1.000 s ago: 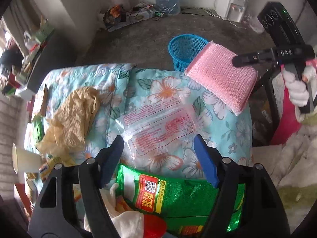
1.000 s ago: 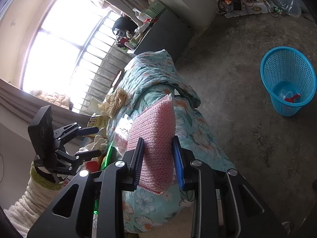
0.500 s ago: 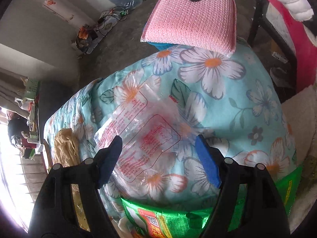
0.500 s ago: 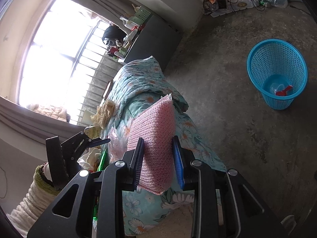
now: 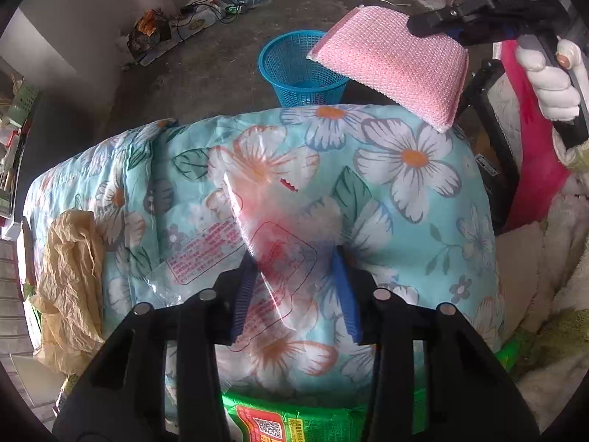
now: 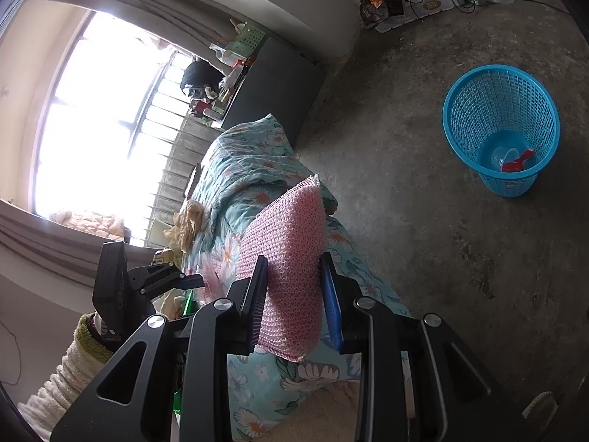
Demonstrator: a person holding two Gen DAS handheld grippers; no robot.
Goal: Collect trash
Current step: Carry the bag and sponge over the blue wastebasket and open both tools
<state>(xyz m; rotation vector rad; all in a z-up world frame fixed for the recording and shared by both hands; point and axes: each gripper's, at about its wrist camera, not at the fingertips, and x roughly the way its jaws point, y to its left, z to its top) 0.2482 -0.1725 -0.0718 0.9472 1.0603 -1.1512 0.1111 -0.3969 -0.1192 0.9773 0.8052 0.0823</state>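
A clear plastic wrapper with red print [image 5: 257, 235] lies on the floral quilt [image 5: 405, 169]. My left gripper [image 5: 294, 287] has closed in on the wrapper and pinches it between its blue pads. My right gripper [image 6: 291, 294] is shut on a pink mesh sponge [image 6: 287, 258] and holds it in the air past the quilt's far edge; the sponge also shows in the left wrist view [image 5: 390, 62]. A blue mesh basket [image 6: 500, 129] stands on the concrete floor with a little trash inside; it also shows in the left wrist view [image 5: 294, 66].
A crumpled tan bag [image 5: 70, 272] lies at the quilt's left. A green snack packet [image 5: 287, 420] sits at the near edge. Clutter and cables [image 5: 184, 22] line the far wall. A dark cabinet [image 6: 272, 84] stands by the window.
My left gripper moved forward over the wrapper and its jaws narrowed from wide open to pinching it. My right gripper kept hold of the sponge and shifted slightly.
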